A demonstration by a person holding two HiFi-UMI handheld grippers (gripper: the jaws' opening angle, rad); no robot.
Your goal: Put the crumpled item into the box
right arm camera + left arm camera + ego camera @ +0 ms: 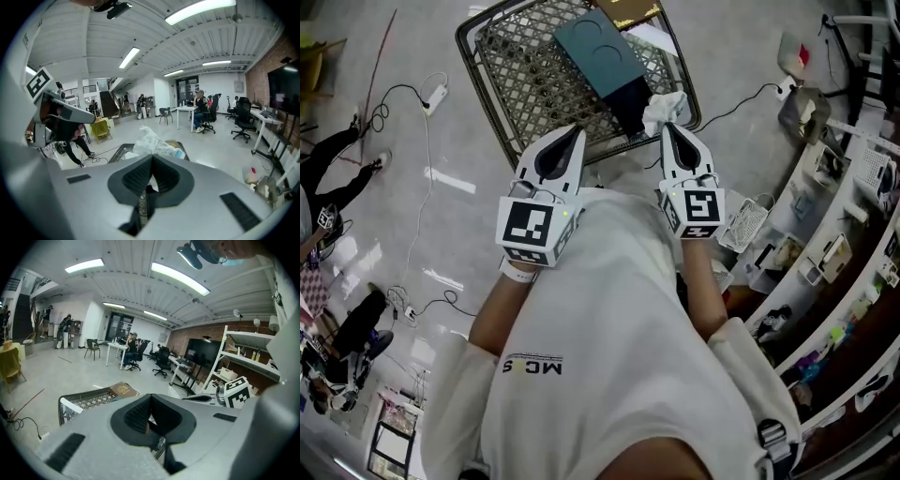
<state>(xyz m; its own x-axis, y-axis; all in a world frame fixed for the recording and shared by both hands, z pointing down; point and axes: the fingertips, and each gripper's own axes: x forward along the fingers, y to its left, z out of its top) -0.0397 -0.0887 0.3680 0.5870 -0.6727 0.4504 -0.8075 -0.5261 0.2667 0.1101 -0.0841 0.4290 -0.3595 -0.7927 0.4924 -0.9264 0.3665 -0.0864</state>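
A white crumpled item point(664, 107) hangs at the near right edge of a metal lattice table point(528, 84), right at the tip of my right gripper point(671, 129). That gripper's jaws are shut, and white material shows between them. In the right gripper view the crumpled item point(151, 140) rises just beyond the jaw tips. A teal box point(600, 54) lies on the table, its dark near end point(629, 105) beside the crumpled item. My left gripper point(573, 134) is shut and empty, with its tip over the table's near edge.
A brown book-like thing point(633, 11) lies at the table's far edge. Cables and a power strip point(434, 96) lie on the floor to the left. Shelving with clutter point(848, 234) runs along the right. A person's legs point(333, 178) show at far left.
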